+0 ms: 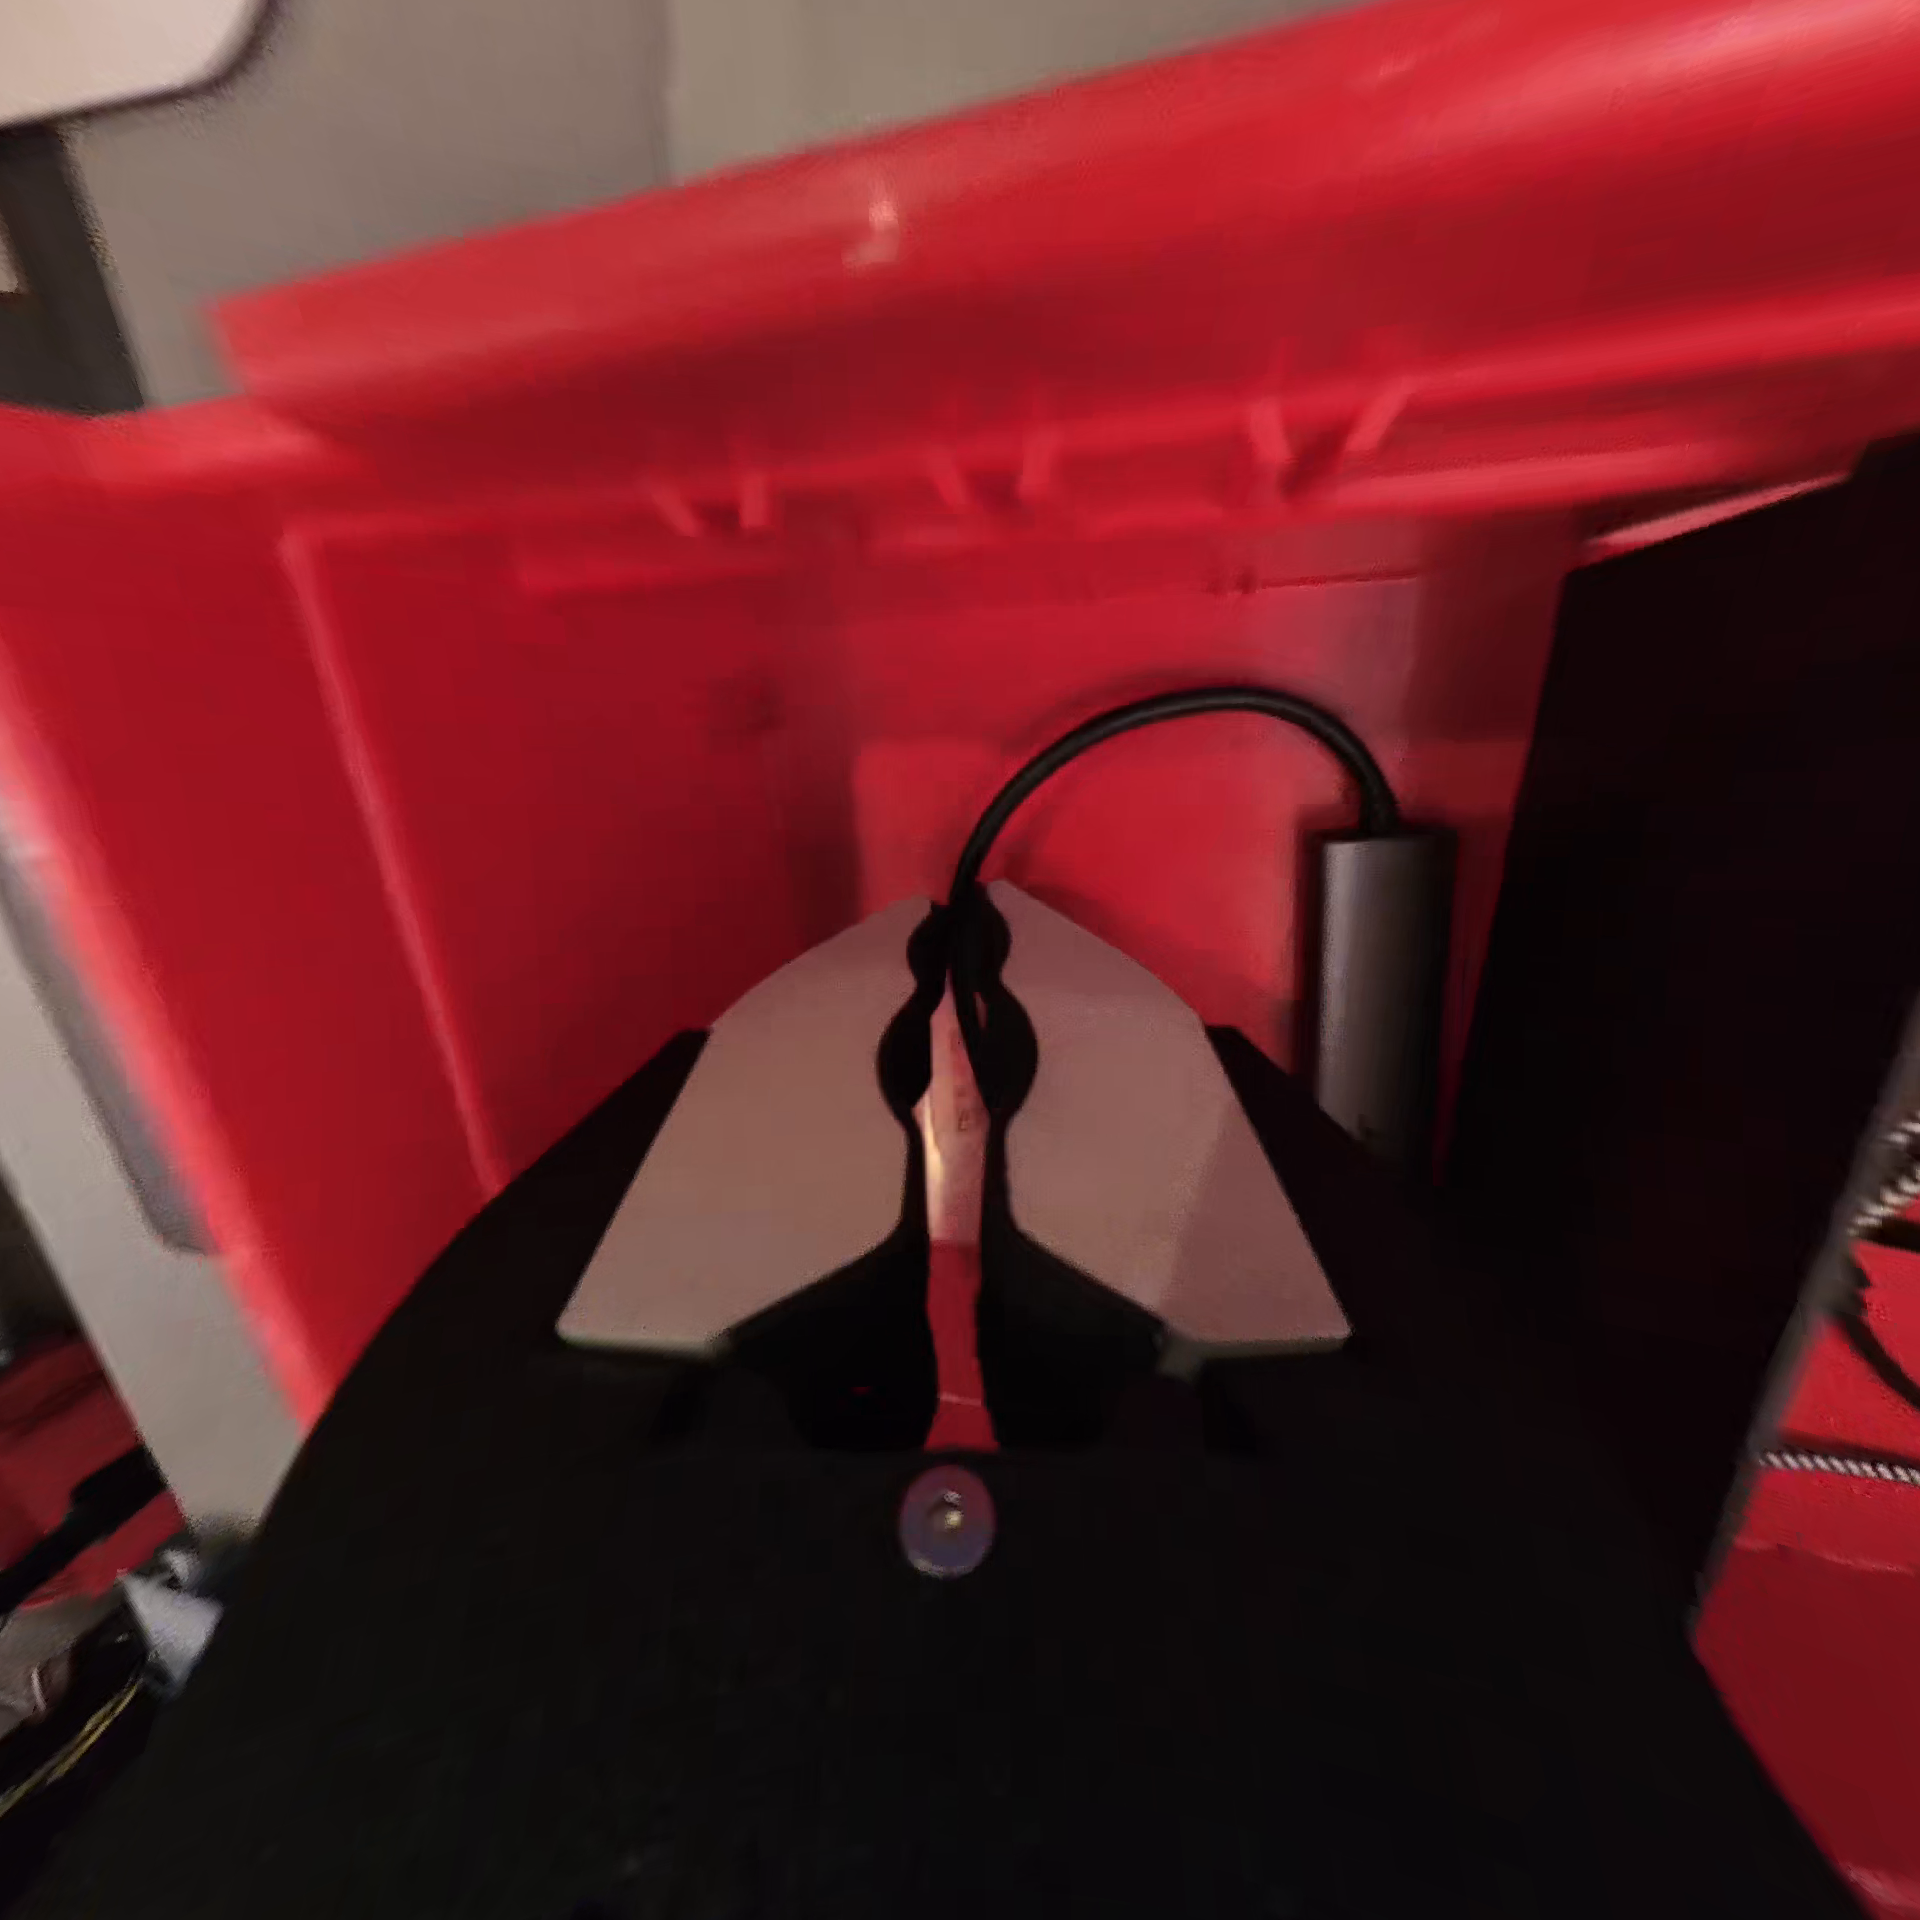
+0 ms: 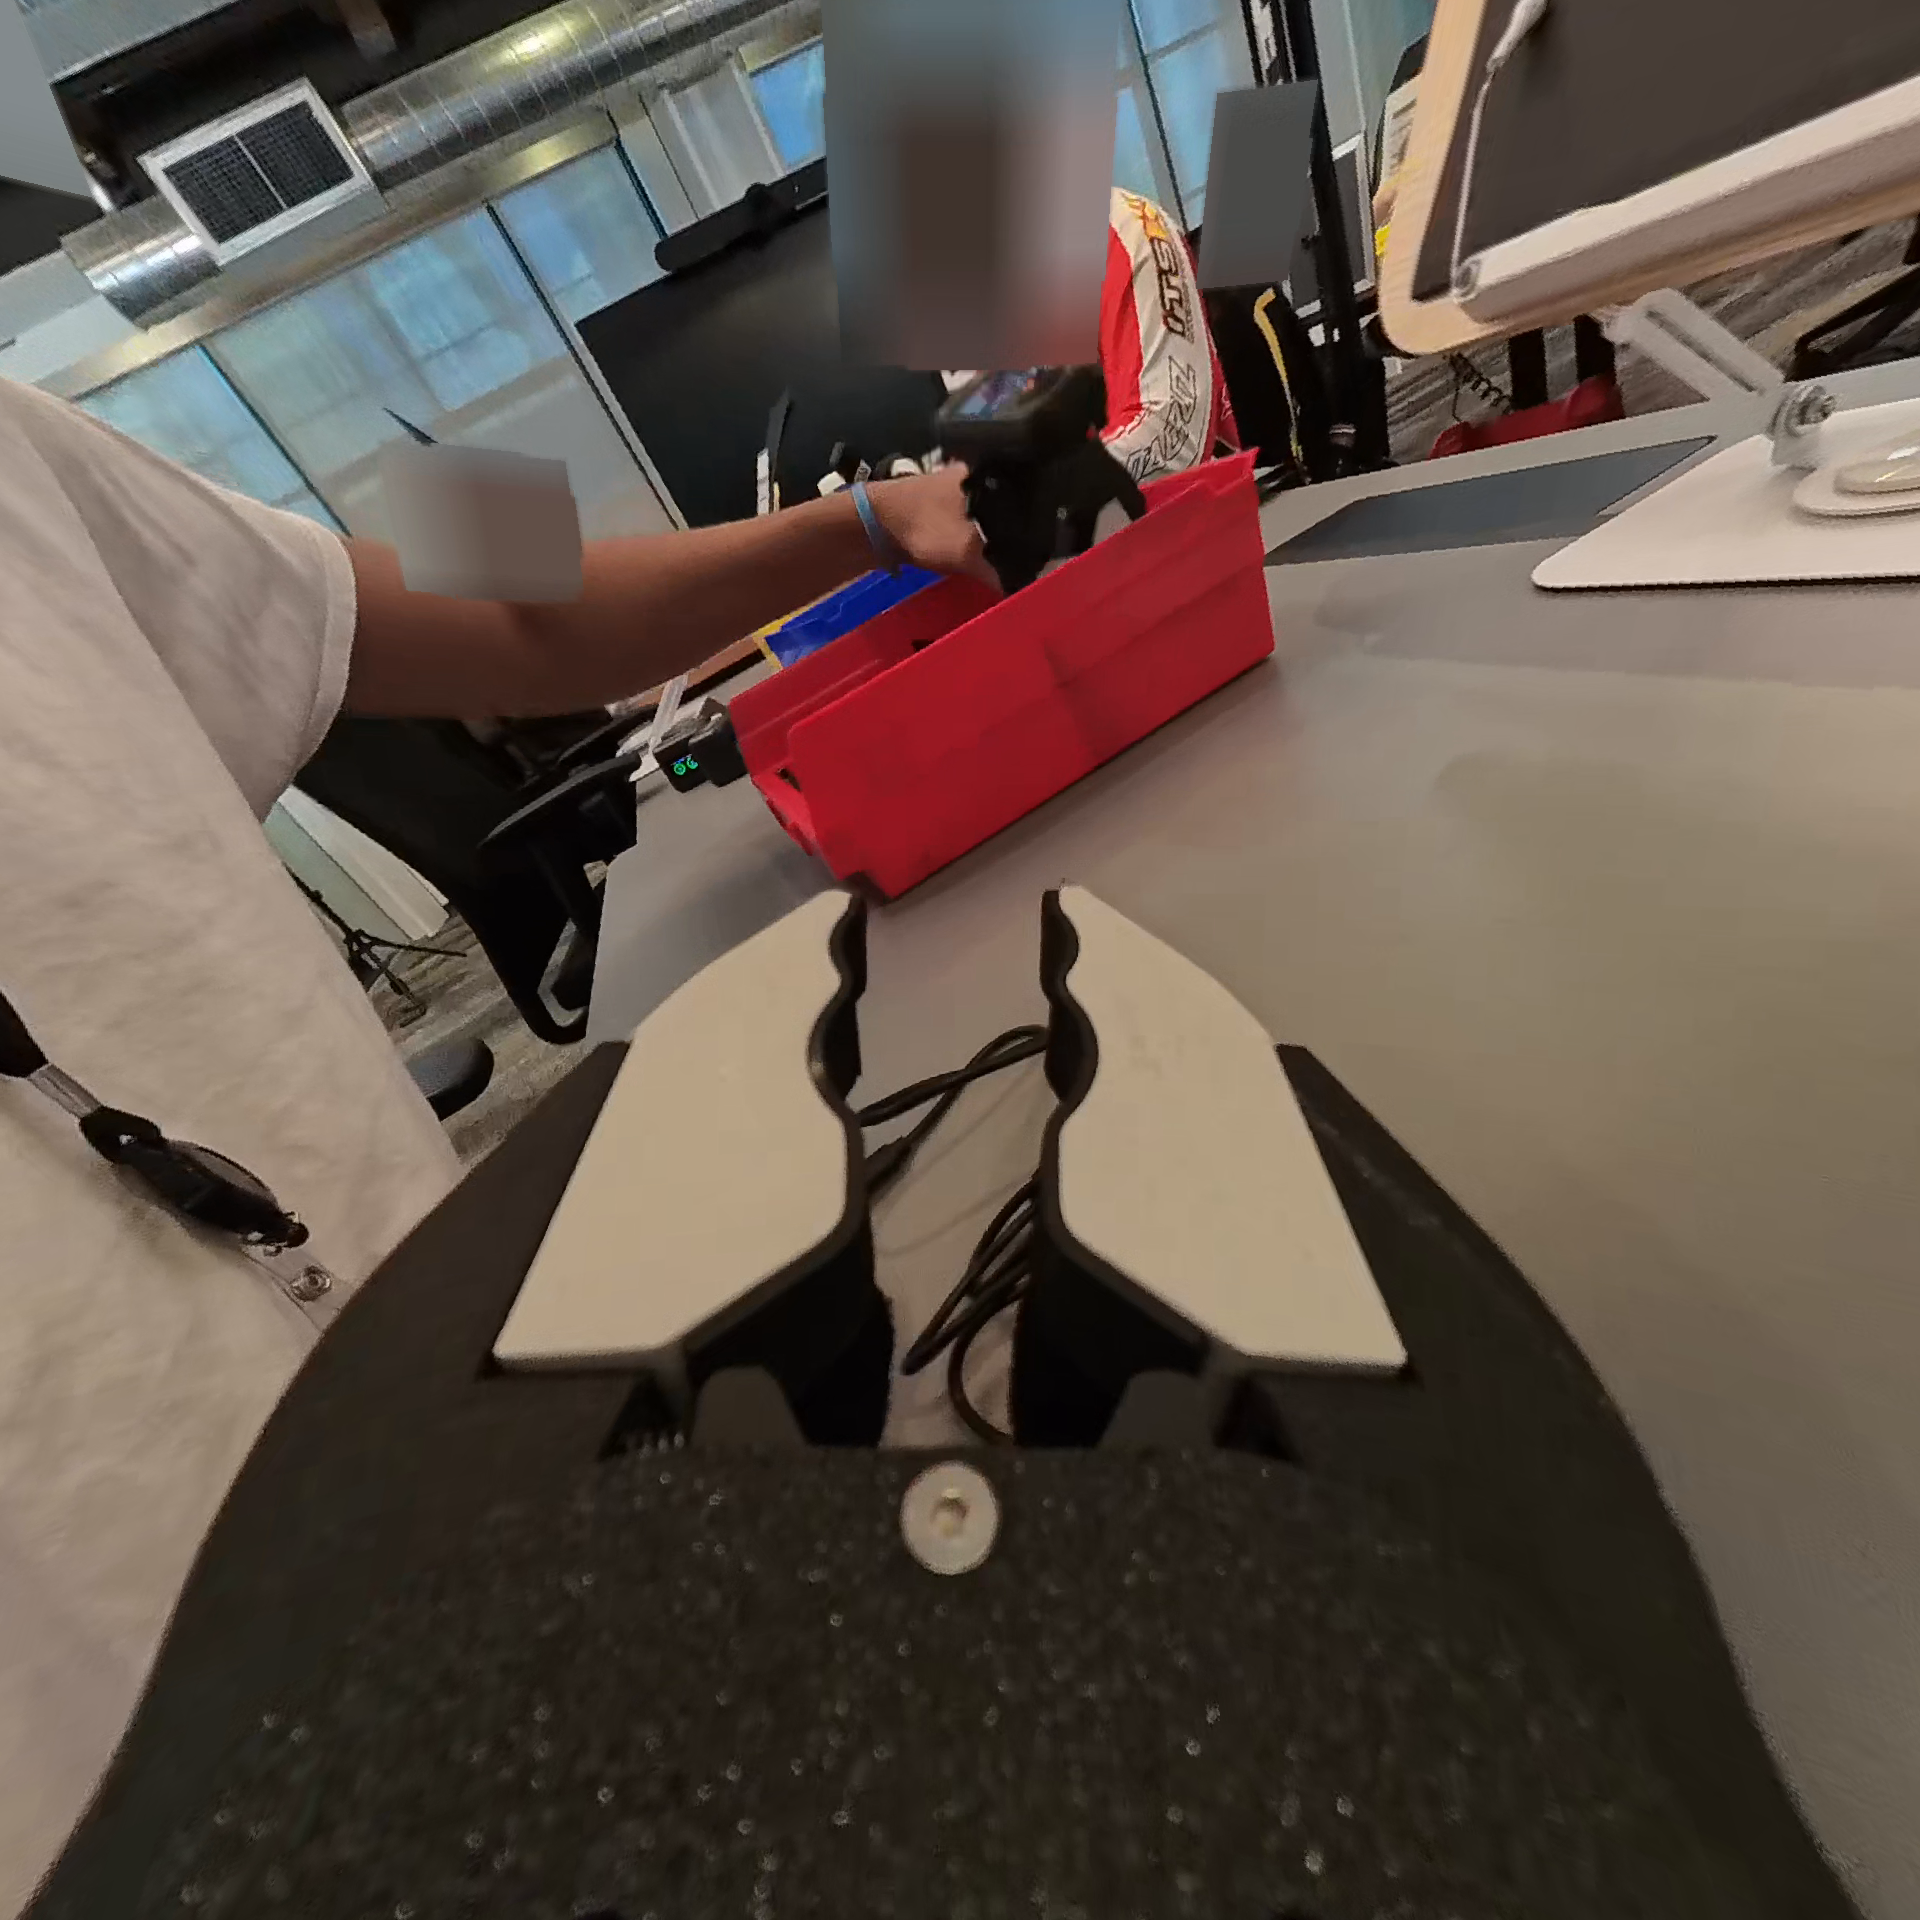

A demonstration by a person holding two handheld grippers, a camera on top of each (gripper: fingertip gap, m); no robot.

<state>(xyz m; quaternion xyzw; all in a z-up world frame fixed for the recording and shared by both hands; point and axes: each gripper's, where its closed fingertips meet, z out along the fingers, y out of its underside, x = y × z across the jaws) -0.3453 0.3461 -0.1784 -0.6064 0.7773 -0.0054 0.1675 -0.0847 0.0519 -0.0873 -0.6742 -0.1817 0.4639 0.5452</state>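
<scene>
My left gripper (image 1: pixel 961 914) is inside a red plastic bin (image 1: pixel 623 727), shut on a thin black cable (image 1: pixel 1143 712). The cable arcs up from the fingertips and over to a dark grey slim adapter block (image 1: pixel 1371 956) that hangs beside a black box (image 1: pixel 1683 935) on the right. In the right wrist view, my right gripper (image 2: pixel 956 914) is open above a grey table (image 2: pixel 1507 831), with a bundle of black cable (image 2: pixel 966 1236) lying on the table between its fingers. The red bin (image 2: pixel 1018 727) stands farther back, with the left gripper (image 2: pixel 1023 468) in it, held by a hand.
A person in a white shirt (image 2: pixel 135 831) stands at the left. A blue bin (image 2: pixel 852 613) sits behind the red one, with a small black device (image 2: pixel 696 764) beside them. A white monitor base (image 2: pixel 1714 509) and arm stand at the back right. Braided cable (image 1: pixel 1870 1475) lies in the bin. The grippers' ends are close to 40 cm from one another.
</scene>
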